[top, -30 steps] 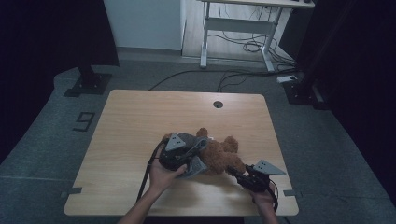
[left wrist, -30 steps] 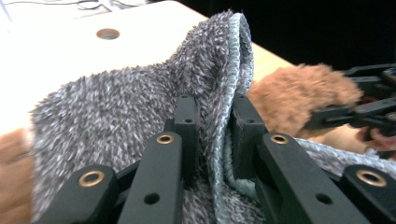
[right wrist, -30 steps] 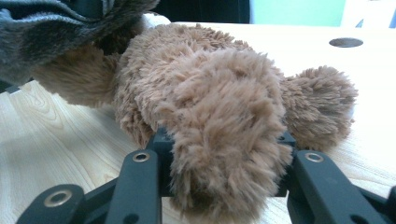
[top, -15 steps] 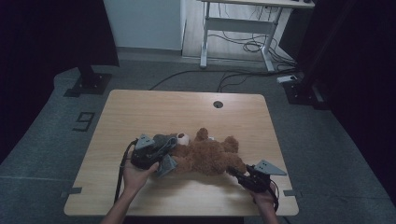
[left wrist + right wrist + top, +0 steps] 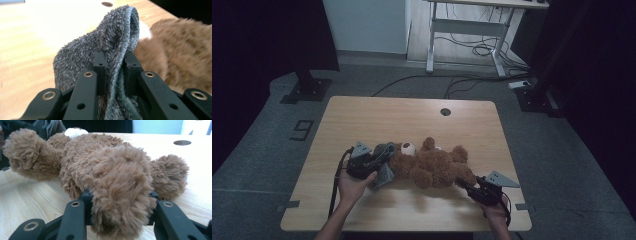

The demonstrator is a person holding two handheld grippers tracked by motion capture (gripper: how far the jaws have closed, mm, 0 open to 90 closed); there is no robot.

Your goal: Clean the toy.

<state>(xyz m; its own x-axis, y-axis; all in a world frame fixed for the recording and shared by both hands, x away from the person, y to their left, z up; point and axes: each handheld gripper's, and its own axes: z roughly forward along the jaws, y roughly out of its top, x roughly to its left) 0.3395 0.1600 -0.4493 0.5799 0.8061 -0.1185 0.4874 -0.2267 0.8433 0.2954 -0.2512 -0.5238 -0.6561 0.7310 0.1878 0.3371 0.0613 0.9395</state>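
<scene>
A brown teddy bear (image 5: 432, 165) lies on its side on the wooden table (image 5: 412, 120), head to the left. A grey fuzzy cloth (image 5: 384, 152) hangs at its head. My left gripper (image 5: 374, 160) is shut on that grey cloth (image 5: 110, 45), pinching a fold between its black jaws; the bear's brown fur (image 5: 180, 50) lies just behind. My right gripper (image 5: 468, 186) is shut on one of the bear's legs (image 5: 120, 202), which bulges between its jaws. The bear's body (image 5: 92, 157) stretches away from it toward the left hand.
A round cable hole (image 5: 445, 111) sits near the table's far edge. Beyond the table stand a desk frame (image 5: 462, 35) with cables on the floor and dark stands (image 5: 307, 85) at both sides. A "9" mark (image 5: 302, 130) lies on the floor to the left.
My left gripper has pulled the grey cloth leftward off the bear's body toward its head, and the bear has stretched out. The right gripper has stayed put on the leg.
</scene>
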